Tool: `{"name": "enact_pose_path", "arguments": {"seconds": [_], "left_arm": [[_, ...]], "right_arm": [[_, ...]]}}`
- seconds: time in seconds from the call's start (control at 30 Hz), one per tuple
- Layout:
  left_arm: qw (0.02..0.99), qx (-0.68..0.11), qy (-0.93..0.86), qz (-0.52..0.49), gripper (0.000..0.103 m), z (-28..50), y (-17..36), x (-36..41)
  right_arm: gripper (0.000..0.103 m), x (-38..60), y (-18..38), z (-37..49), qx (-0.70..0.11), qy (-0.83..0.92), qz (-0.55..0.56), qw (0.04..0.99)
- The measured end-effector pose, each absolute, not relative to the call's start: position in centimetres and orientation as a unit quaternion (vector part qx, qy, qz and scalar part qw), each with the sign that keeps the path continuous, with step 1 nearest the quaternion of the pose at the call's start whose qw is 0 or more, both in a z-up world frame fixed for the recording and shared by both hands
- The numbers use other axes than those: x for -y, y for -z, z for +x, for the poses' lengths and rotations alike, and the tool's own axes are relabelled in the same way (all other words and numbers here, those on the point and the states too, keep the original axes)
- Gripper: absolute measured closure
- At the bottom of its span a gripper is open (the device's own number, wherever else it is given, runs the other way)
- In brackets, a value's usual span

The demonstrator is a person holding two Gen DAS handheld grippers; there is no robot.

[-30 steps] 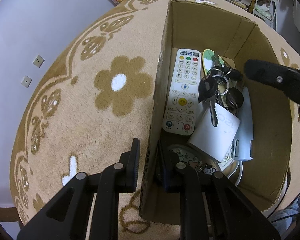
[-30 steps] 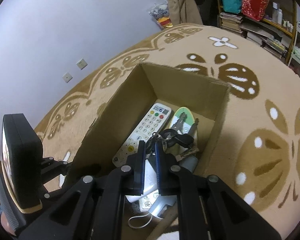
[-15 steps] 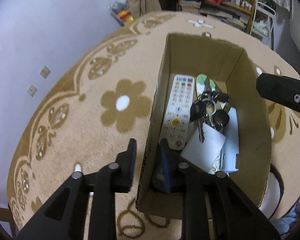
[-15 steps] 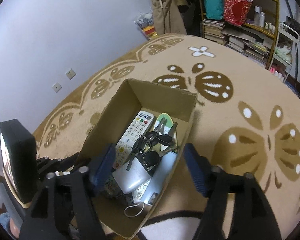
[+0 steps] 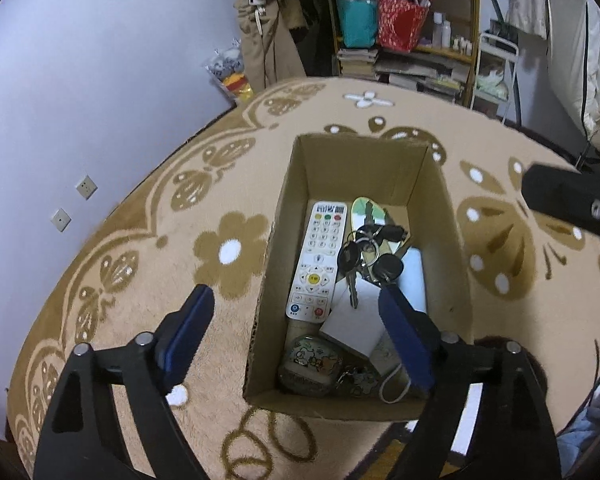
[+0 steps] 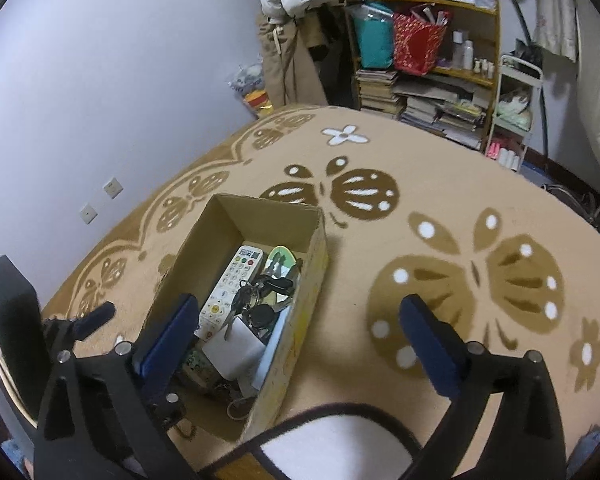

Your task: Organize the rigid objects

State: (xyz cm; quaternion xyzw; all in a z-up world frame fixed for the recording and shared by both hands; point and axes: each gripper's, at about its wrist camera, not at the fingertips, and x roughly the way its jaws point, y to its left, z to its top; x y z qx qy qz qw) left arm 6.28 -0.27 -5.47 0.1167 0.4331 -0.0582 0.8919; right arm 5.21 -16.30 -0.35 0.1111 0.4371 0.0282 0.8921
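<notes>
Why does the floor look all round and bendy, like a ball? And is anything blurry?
Left wrist view: the fisheye lens bulges the carpet and darkens the corners; the box and remote stay sharp. Right wrist view: same bulge, the shelf leans, and the dim room light leaves soft shadows inside the box.

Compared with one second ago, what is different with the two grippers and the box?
Both grippers let go of the cardboard box walls and drew back upward; left gripper and right gripper jaws are opening, holding nothing. Box, remote and keys stayed put.
</notes>
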Motion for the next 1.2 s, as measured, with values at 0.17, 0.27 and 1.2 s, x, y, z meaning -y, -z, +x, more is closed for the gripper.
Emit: {"name": "enact_pose_path", "arguments": {"seconds": [0.17, 0.27, 1.2], "left_arm": [[0.903, -0.411, 0.048, 0.119, 0.011, 4.6, 3.9, -0.3], [0.907, -0.403, 0.046, 0.114, 0.010, 3.7, 3.0, -0.9], [0.954, -0.278, 0.041, 0.102, 0.000, -6.1, -2.3, -1.7]], "right_arm": [[0.000, 16.8, 0.3, 3.2, -0.426, -0.022, 0.112, 0.897], [0.000, 17.2, 0.3, 2.0, -0.418, -0.017, 0.117, 0.901], [0.000, 19.3, -0.5, -8.0, -0.318, 0.013, 0.136, 0.938]]}}
